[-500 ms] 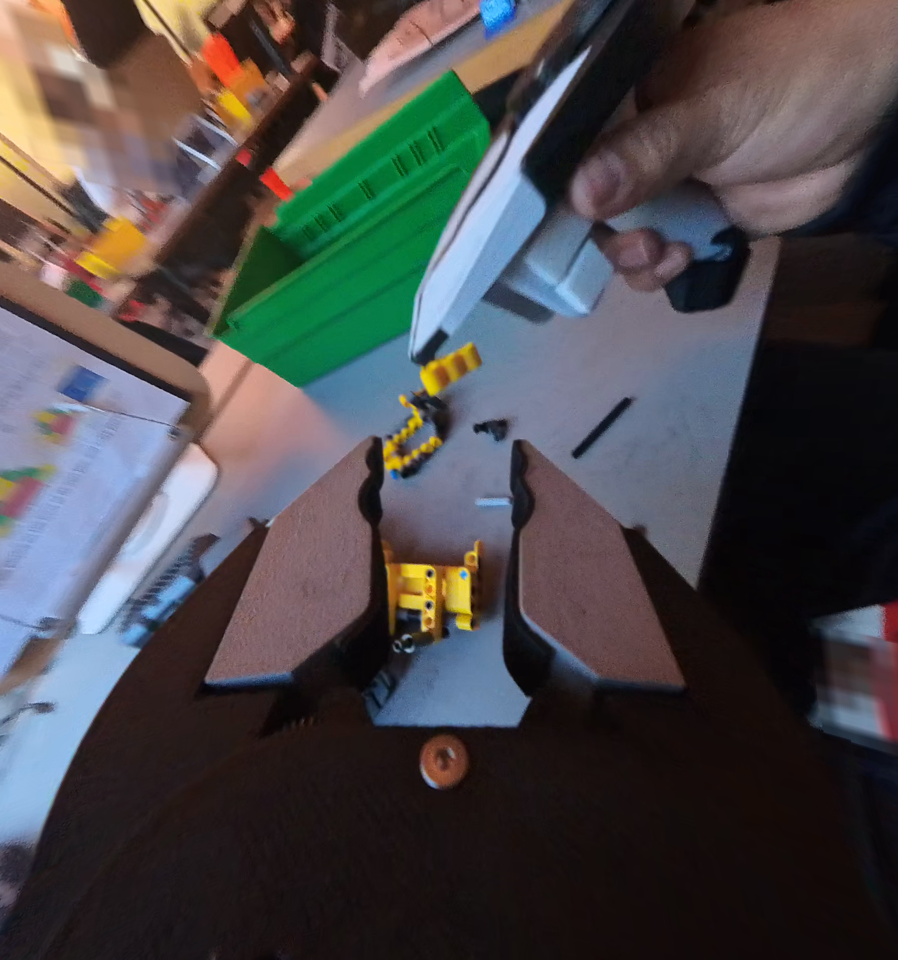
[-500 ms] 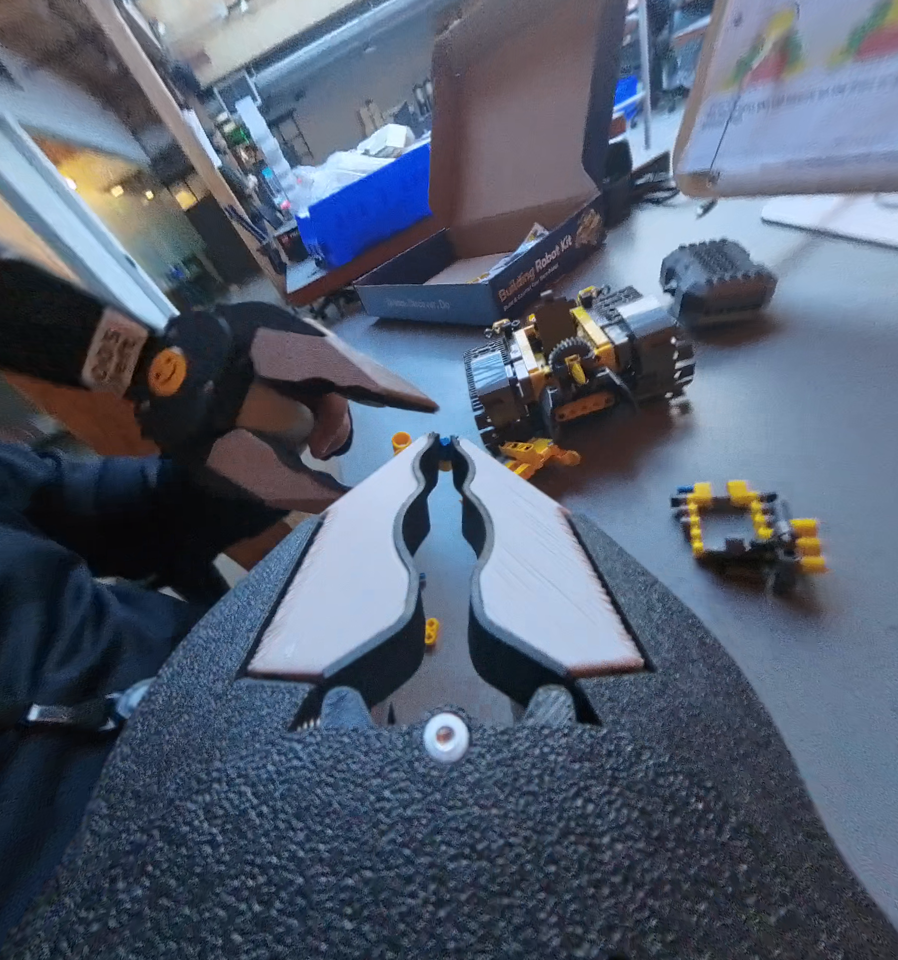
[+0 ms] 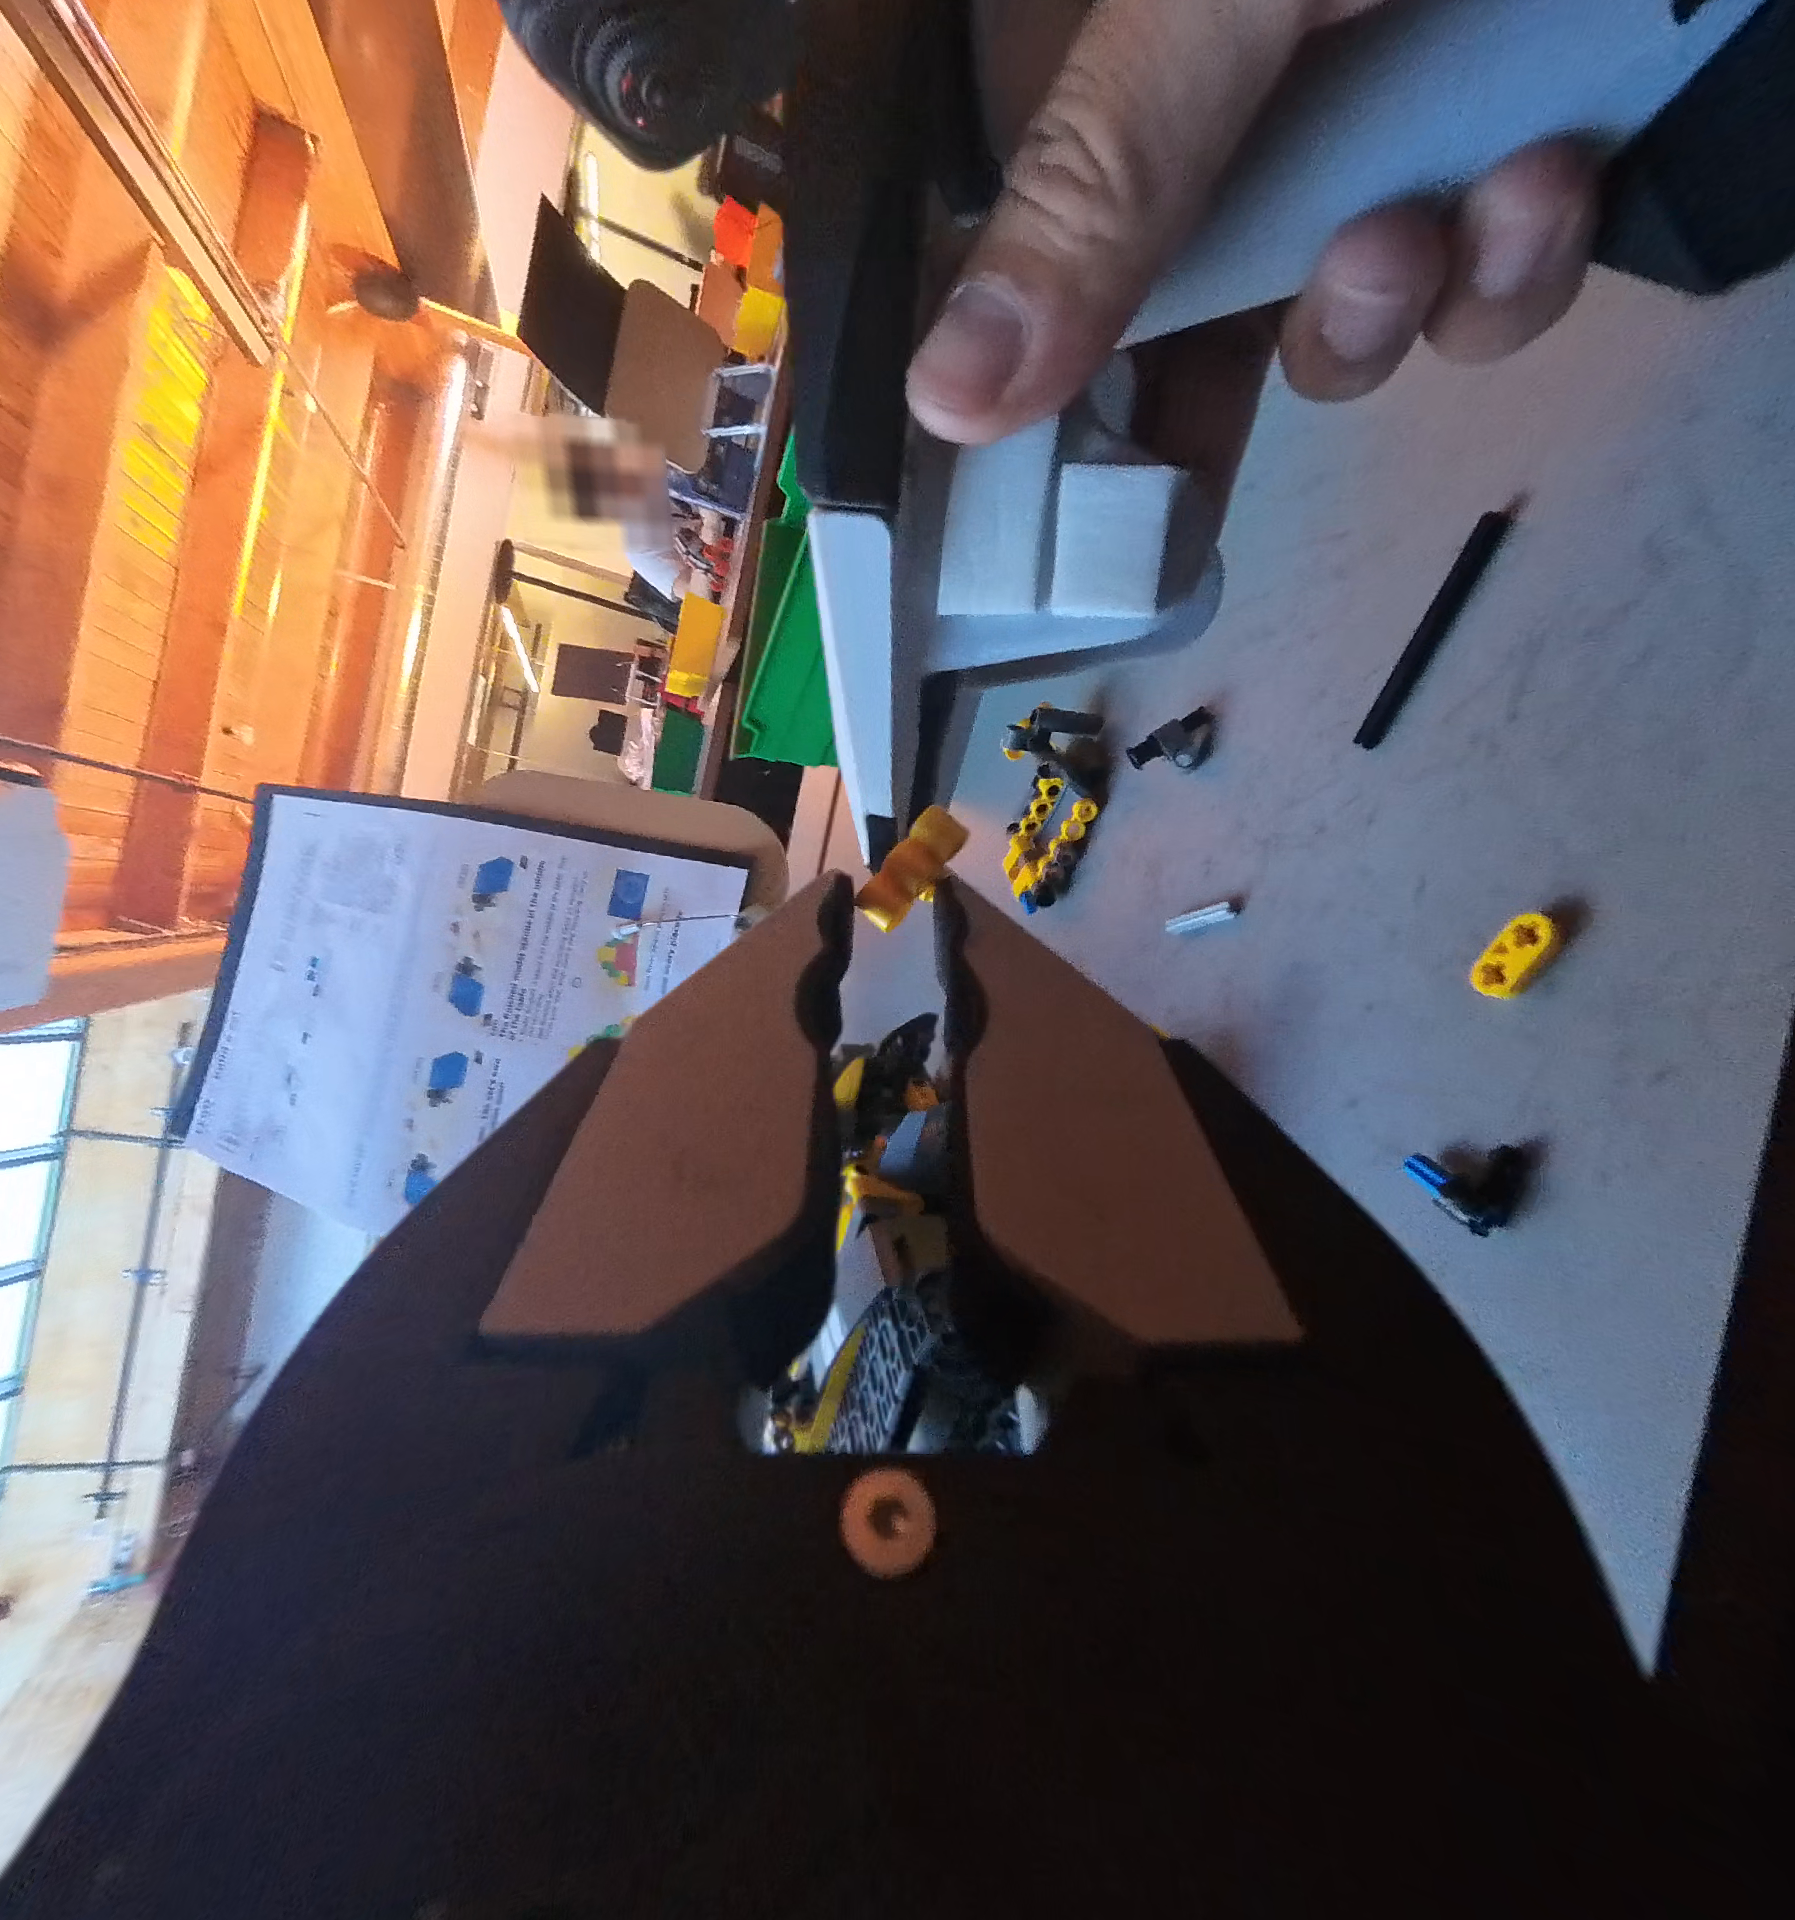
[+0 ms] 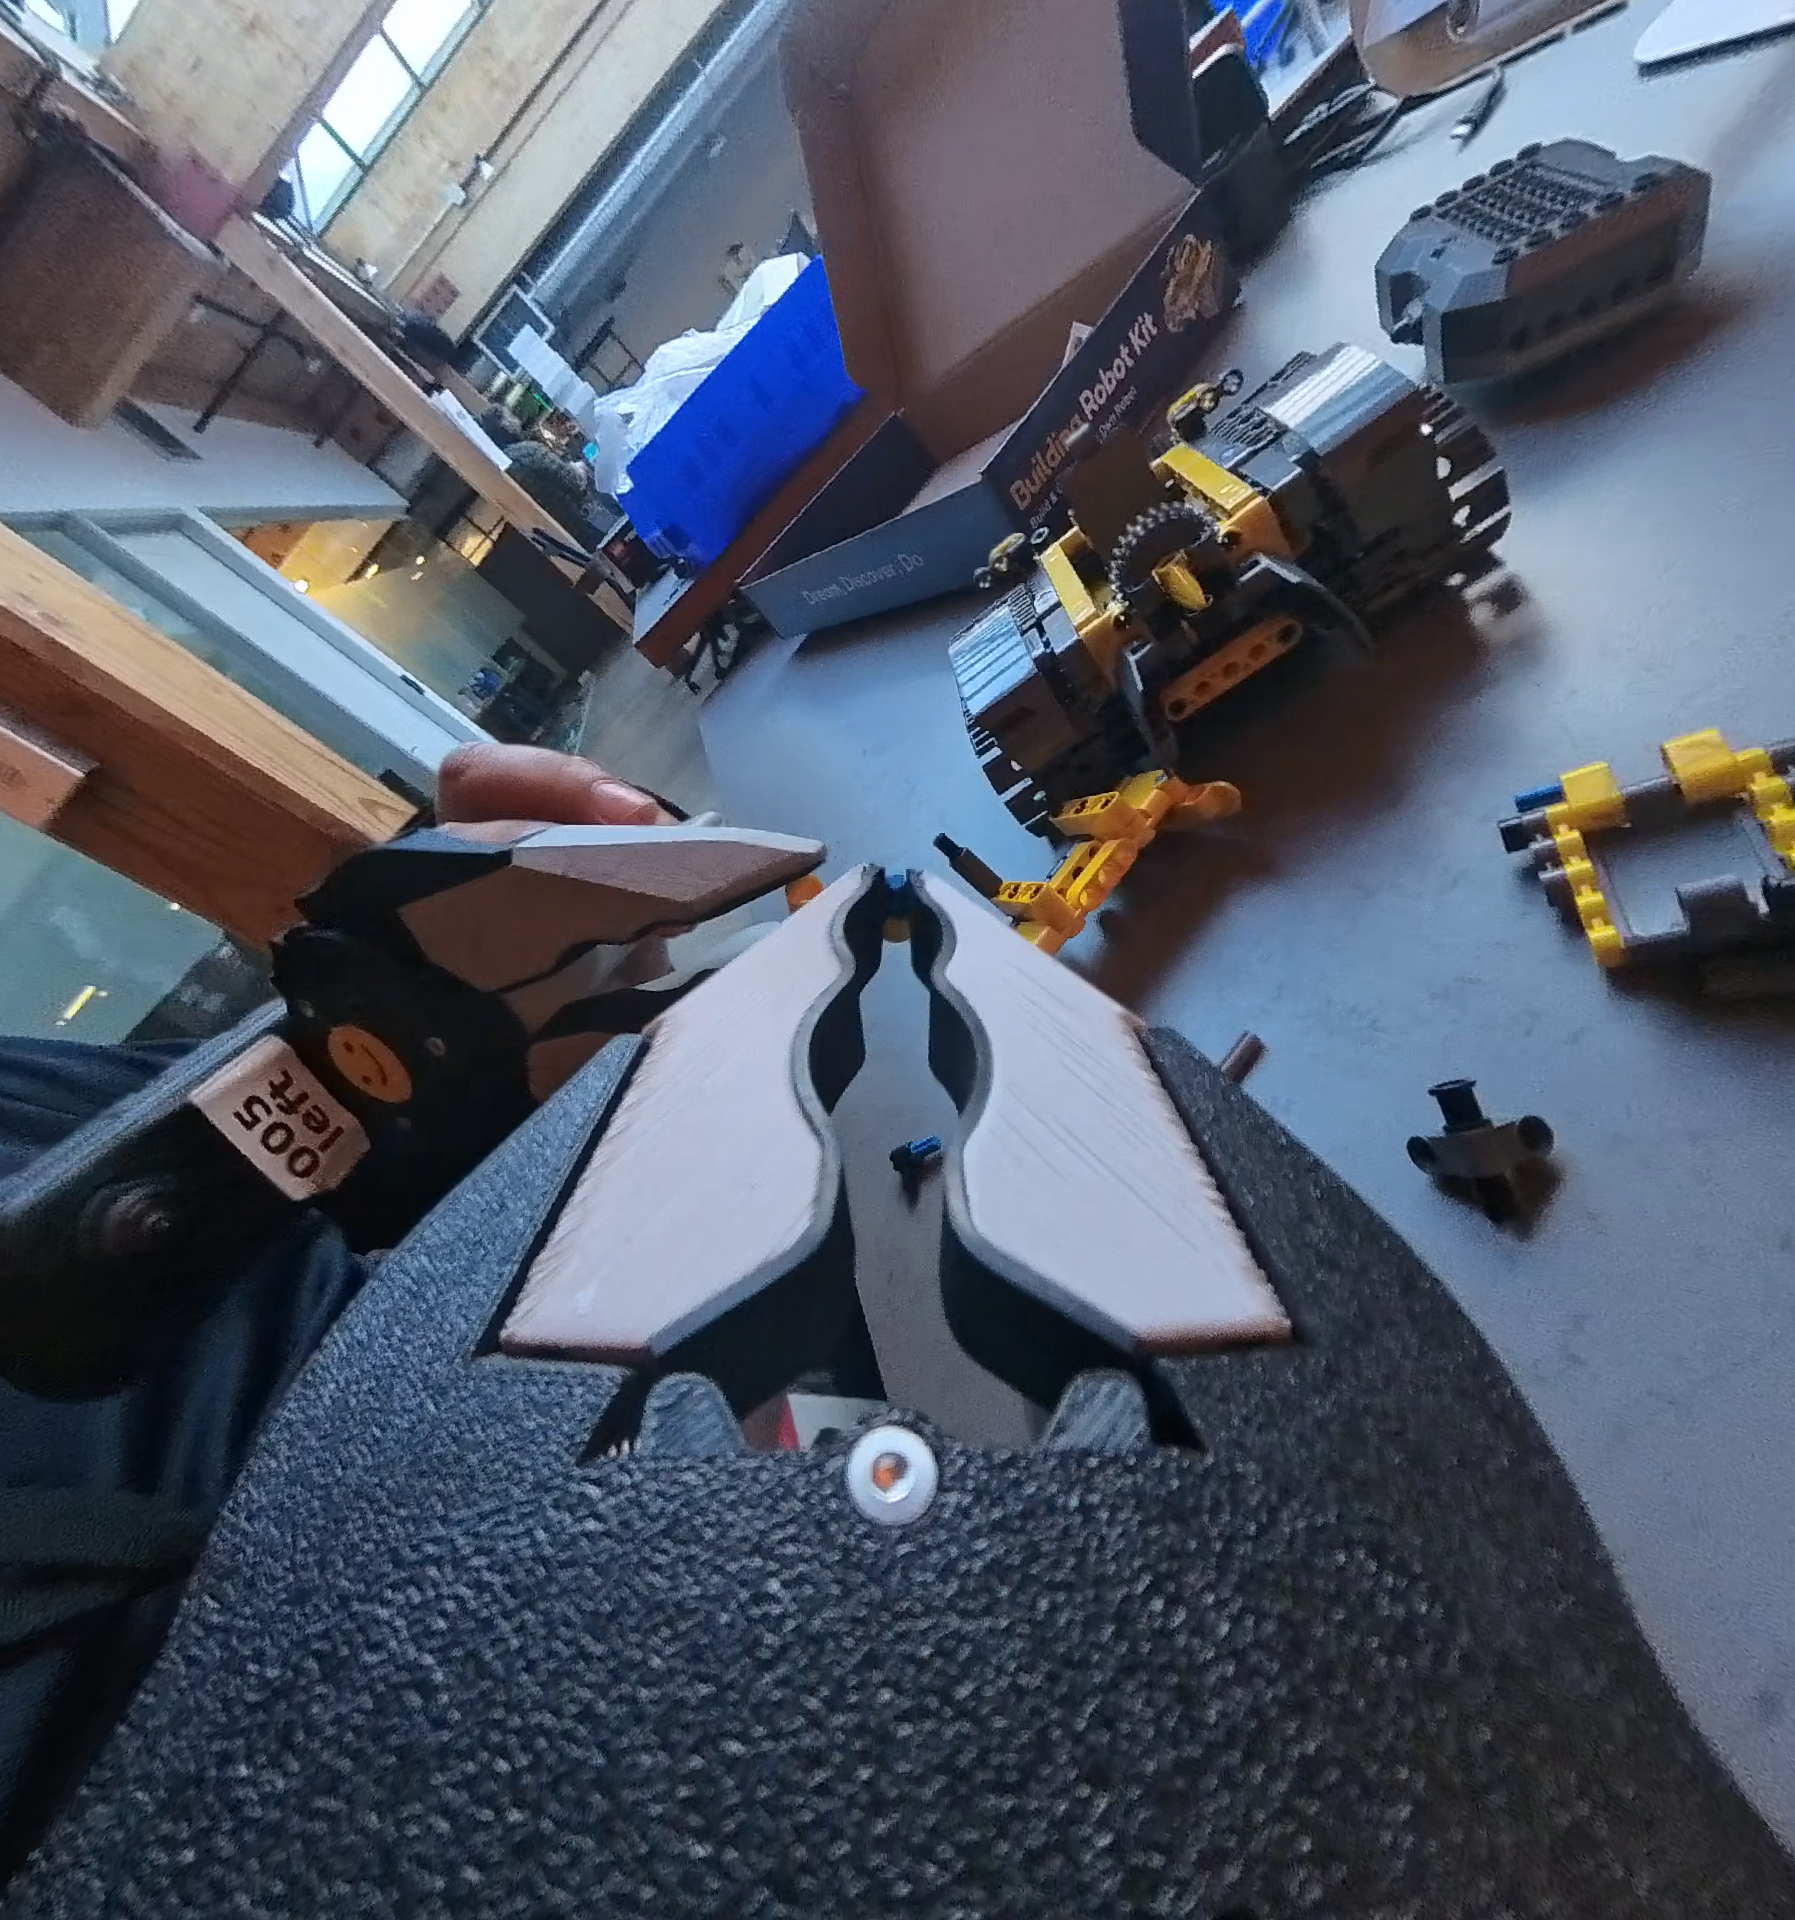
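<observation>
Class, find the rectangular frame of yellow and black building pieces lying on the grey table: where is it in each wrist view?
Left wrist view: the yellow-and-black frame lies at upper centre, just right of the fingertips.
Right wrist view: the frame lies at the right edge, middle height.
Shared landmark: the small yellow piece pinched by the right gripper.

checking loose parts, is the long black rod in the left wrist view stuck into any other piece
No, the long black rod lies alone on a bare patch of the grey table, touching no other part.
</observation>
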A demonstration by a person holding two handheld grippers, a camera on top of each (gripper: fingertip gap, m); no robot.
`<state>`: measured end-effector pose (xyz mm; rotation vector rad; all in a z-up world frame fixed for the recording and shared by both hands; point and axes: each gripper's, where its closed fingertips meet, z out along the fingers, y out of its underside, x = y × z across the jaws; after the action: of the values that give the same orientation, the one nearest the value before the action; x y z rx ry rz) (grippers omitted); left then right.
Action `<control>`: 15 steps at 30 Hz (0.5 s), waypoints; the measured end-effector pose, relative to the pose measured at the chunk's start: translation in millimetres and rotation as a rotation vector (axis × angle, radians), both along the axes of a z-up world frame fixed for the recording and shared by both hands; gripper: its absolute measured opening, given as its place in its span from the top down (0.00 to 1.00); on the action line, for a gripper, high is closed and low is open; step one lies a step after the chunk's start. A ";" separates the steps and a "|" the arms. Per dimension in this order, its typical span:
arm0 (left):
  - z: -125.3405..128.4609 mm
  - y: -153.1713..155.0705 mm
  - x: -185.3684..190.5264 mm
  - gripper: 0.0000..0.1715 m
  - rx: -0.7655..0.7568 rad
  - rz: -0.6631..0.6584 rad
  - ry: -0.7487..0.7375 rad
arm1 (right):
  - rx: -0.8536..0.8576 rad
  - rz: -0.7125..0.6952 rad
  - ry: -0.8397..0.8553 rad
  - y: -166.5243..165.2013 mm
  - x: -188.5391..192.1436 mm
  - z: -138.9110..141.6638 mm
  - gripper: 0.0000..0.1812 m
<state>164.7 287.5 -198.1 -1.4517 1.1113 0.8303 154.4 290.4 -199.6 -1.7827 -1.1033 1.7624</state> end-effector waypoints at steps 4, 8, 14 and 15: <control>-5.0 0.7 0.8 0.93 0.010 -0.011 0.069 | -0.037 0.009 -0.008 -0.4 -0.8 -5.8 0.99; -8.4 0.4 3.5 0.93 0.041 -0.035 0.149 | -0.059 0.017 -0.019 -0.7 -1.3 -9.2 0.99; -14.0 -3.3 8.0 0.93 0.004 -0.078 0.155 | -0.093 0.045 -0.018 -6.0 -4.4 -13.4 1.00; -13.4 -3.9 7.3 0.93 -0.003 -0.080 0.137 | -0.099 0.050 -0.014 -6.2 -4.4 -12.9 0.99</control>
<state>172.1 283.7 -211.5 -1.3595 1.2655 0.8826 150.0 284.2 -212.5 -1.8424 -1.0924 1.8662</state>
